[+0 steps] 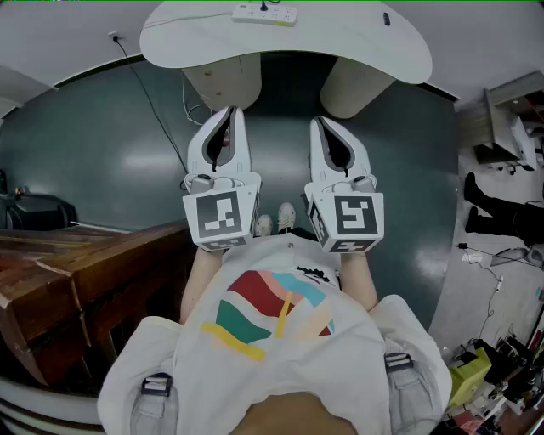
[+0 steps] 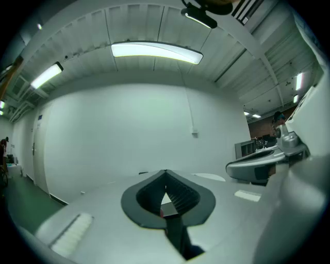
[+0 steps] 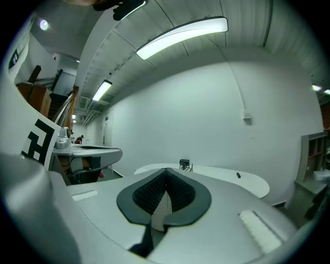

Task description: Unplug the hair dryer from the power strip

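Note:
A white power strip [image 1: 264, 14] lies at the far edge of a white table [image 1: 340, 42], with a black plug [image 1: 263, 6] standing in it. The right gripper view shows that plug [image 3: 184, 164] far off on the table [image 3: 227, 178]. No hair dryer shows in any view. My left gripper [image 1: 230, 110] and right gripper [image 1: 318, 121] are held side by side close to my body, well short of the table, over the dark floor. Both are shut with nothing between the jaws, as the left gripper [image 2: 165, 173] and the right gripper [image 3: 166, 170] show in their own views.
A small dark object [image 1: 387, 19] lies on the table's right part. Two pale table pedestals [image 1: 223, 81] stand ahead. A black cable [image 1: 153, 102] runs from a wall outlet across the floor. Wooden furniture [image 1: 76, 272] is at my left, with clutter and a person's legs [image 1: 501, 212] at right.

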`<state>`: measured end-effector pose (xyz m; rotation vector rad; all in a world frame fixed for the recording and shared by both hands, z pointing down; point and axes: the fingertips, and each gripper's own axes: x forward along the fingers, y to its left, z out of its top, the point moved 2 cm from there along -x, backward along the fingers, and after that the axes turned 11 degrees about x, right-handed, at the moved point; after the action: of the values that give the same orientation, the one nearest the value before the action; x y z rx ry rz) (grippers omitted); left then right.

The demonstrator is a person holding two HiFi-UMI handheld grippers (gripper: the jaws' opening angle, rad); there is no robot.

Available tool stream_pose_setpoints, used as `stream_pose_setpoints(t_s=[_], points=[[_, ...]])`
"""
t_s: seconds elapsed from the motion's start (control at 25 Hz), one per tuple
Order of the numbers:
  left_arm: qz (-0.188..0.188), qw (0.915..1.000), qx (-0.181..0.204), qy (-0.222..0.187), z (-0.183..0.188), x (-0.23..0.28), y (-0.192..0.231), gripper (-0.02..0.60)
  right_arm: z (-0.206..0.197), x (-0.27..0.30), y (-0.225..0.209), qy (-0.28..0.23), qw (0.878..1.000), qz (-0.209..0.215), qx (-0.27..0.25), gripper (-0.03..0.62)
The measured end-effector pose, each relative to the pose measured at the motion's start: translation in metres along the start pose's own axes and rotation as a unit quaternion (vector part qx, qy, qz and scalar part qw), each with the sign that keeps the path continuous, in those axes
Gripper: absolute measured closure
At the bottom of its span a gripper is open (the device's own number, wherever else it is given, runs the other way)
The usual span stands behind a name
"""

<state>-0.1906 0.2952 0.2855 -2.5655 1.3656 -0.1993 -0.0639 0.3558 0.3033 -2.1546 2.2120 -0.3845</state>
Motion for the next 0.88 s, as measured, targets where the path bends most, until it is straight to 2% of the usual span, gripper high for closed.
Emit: stream_pose_setpoints(t_s=[0.36,0.72,0.88], points=[[-0.003,1.0000,0.000,0.003,0.000,0.007,-0.006,0.583,-0.002,0.003,-0.006,0.005,1.000,0.004,-0.007,0.583],[0.003,0.9998,-0.011,0.016,-0.006,0.018,-0.008,0.583,-0.001,0.009,-0.018,0.004,1.000,0.014,0.019,0.582],[0.013,0.9994,-0.027,0.017,-0.008,0.024,-0.008,0.583,0.000,0.011,-0.025,0.006,1.000,0.014,0.020,0.582]])
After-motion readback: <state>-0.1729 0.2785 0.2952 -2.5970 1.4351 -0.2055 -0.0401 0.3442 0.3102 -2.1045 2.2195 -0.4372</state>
